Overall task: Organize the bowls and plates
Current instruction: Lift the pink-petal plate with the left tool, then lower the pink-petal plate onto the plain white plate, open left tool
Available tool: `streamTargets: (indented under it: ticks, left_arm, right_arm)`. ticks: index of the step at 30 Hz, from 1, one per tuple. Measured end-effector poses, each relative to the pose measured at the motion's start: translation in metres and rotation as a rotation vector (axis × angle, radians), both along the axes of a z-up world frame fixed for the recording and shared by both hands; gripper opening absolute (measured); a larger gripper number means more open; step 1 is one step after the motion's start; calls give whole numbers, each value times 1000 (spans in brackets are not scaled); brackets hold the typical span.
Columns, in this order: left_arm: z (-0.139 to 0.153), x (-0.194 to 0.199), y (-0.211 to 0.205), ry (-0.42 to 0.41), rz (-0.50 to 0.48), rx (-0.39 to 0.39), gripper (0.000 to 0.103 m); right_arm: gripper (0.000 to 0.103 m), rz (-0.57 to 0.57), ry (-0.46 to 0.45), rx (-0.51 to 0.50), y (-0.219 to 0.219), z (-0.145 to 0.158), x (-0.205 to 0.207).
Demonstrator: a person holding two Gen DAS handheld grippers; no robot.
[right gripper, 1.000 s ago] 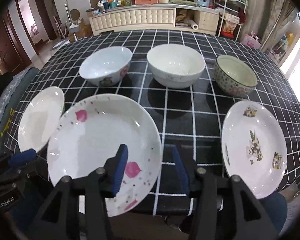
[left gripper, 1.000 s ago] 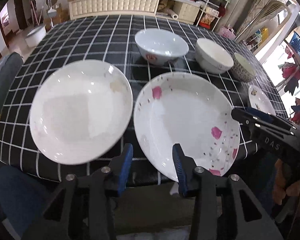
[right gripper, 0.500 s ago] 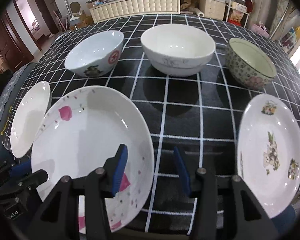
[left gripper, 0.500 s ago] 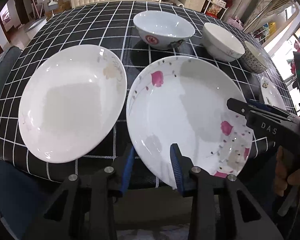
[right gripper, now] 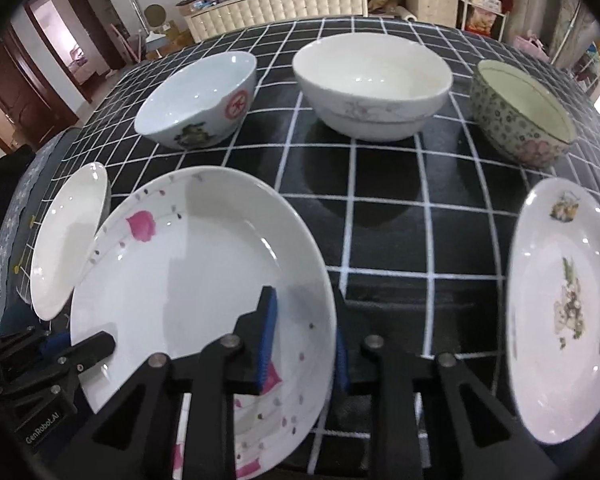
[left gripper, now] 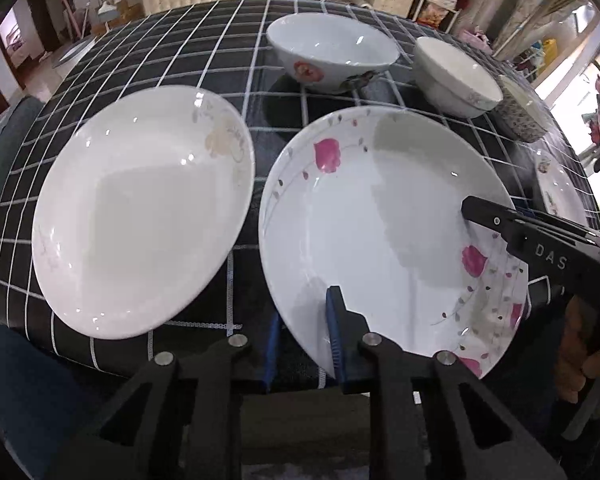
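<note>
On the checked table (right gripper: 380, 240): three plates, three bowls.
Both grippers, left (left gripper: 304, 344) and right (right gripper: 300, 340), straddle the pink-flowered plate (right gripper: 196, 264) rim, jaws spread.

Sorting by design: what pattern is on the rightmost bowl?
The rightmost bowl has small green speckles with pink flowers near its base, clearest in the right wrist view.

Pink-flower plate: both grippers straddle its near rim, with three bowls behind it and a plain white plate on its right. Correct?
Not quite. The plain white plate lies left of the pink-flower plate, as the left wrist view shows; the right wrist view has a different, decorated plate on the right. The rest holds.
</note>
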State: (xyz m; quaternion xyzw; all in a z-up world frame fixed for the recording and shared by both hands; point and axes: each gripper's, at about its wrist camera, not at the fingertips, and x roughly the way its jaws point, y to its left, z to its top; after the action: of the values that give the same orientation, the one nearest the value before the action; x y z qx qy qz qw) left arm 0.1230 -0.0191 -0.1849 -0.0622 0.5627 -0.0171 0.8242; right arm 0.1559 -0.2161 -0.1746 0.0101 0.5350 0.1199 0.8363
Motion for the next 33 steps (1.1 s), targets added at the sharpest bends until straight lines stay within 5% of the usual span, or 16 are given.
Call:
streamTargets:
  ticks: [19, 33]
  left_arm:
    - [58, 5, 38, -128, 3, 10, 20]
    - [58, -20, 117, -114, 132, 26, 19]
  right_arm:
    - [17, -28, -145, -1, 24, 63, -8]
    - [17, 76, -108, 12, 104, 49, -2]
